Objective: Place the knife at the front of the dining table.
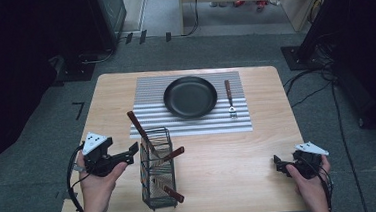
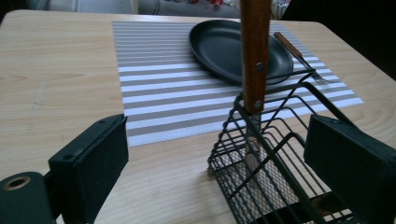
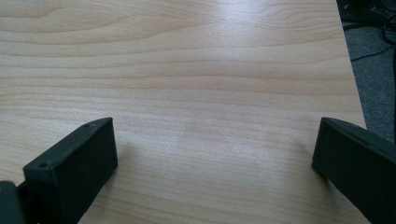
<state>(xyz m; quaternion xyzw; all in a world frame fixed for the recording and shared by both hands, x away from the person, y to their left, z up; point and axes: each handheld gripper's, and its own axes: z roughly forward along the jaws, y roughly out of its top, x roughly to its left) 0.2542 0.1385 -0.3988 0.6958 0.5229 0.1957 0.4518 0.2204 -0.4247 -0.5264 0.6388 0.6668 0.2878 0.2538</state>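
Left claw (image 1: 129, 152): held in the person's left hand (image 1: 97, 185) at the near left of the worktop (image 1: 259, 151), aimed rightward at the wire caddy (image 1: 156, 171). In the left gripper view its jaws stand wide apart and hold nothing; the near corner of the caddy lies between them, with no contact visible.

Wire caddy: a dark, upright basket at the near centre of the worktop, just right of the left claw. It contains wooden-handled utensils. One handle (image 2: 255, 51) rises steeply from the caddy's far left corner and leans left; a second handle (image 1: 173, 154) projects to the right at mid height; a third (image 1: 173, 193) lies low at the near end.

Striped placemat (image 1: 150, 96): on the far half of the worktop, beyond the caddy. A black pan (image 1: 190, 97) sits on it. A fork (image 1: 230, 99) with a wooden handle lies on the mat just right of the pan, tines toward the near side.

Right claw (image 1: 276, 163): held in the person's right hand (image 1: 309, 180) at the near right edge of the worktop, well apart from the caddy. In the right gripper view its jaws are spread wide over bare wood and grip nothing.
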